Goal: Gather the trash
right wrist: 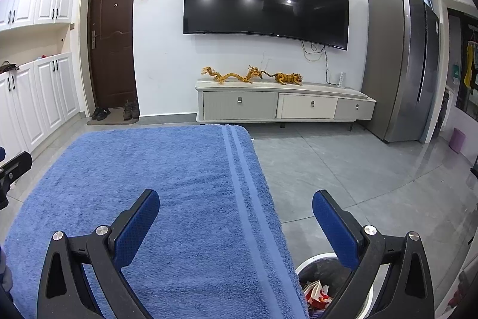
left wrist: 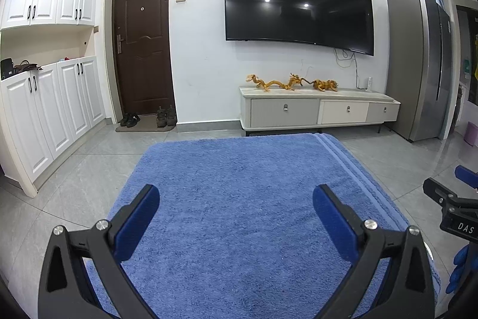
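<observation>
Bin (right wrist: pixel 310 262) in right view only.

Towel (right wrist: pixel 149 184) on table, bin (right wrist: pixel 316 274) right of it, wrappers (right wrist: pixel 316 293) inside

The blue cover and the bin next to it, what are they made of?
The blue cover looks like terry cloth: fuzzy, matte loops with woven stripes near its edge. The bin seems plastic, judging by its smooth white rim, with a dark, crinkly liner that is probably thin plastic film.
</observation>
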Demonstrator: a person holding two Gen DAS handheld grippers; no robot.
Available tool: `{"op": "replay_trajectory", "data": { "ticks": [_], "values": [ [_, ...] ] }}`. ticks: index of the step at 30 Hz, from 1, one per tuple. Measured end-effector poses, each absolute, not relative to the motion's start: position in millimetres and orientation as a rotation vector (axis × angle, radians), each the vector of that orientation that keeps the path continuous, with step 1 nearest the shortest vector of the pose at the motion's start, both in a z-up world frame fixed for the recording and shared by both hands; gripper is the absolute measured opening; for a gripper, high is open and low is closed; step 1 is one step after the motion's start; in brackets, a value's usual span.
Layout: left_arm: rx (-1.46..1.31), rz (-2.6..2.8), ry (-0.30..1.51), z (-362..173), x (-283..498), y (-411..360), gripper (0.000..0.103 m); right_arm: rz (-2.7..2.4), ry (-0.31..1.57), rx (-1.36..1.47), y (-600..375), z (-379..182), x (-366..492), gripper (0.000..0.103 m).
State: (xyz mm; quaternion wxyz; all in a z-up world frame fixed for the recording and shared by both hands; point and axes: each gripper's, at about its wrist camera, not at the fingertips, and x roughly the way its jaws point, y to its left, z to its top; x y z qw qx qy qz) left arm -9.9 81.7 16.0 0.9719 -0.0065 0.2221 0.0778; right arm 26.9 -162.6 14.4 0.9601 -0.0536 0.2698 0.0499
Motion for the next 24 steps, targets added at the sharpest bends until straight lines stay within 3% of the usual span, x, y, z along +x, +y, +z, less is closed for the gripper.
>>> {"op": "replay_trajectory", "data": {
  "ticks": [24],
  "values": [
    [-0.016,0.162,0.457,8.2,-7.6,87.6,0.103,0.088,0.547,-0.106,-169.9,13.3,26.8,0.103]
  ]
}}
